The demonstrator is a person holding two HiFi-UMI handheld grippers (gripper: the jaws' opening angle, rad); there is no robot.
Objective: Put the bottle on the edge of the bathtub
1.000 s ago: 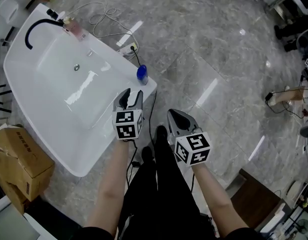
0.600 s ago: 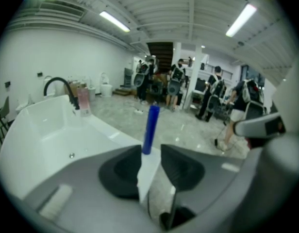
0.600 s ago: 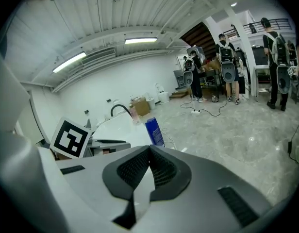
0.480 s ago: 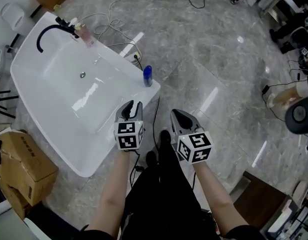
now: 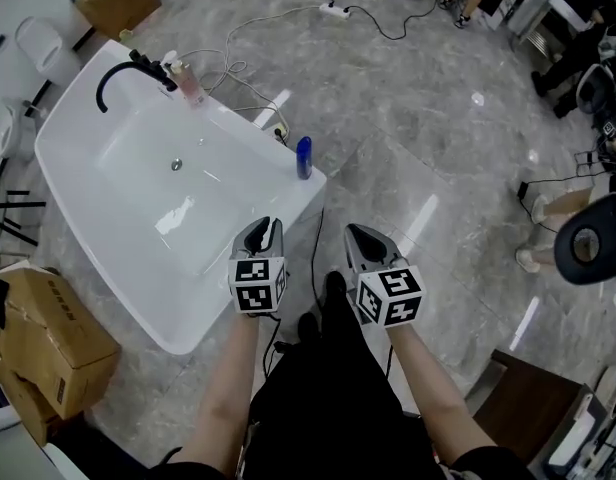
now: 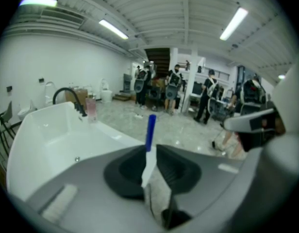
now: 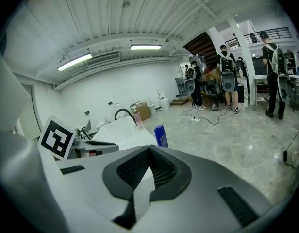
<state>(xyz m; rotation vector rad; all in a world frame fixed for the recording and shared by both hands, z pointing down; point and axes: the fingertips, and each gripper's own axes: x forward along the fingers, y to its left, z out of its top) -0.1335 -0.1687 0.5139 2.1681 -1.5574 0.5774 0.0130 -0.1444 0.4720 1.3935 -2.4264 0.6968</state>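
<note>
With the blue bottle [image 5: 304,157] standing upright on the white bathtub [image 5: 248,123] rim just above frame centre, the left gripper [image 5: 260,230], its empty jaws just narrowed to a slit, and the pinched-together, empty right gripper [image 5: 364,238] should draw away without brushing it.

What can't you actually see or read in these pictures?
- Label on the blue bottle: too small to read in any view.
- Contents of the pink bottle: too small, every view.
- Part of the cardboard box: cut off by head view's left edge.
</note>
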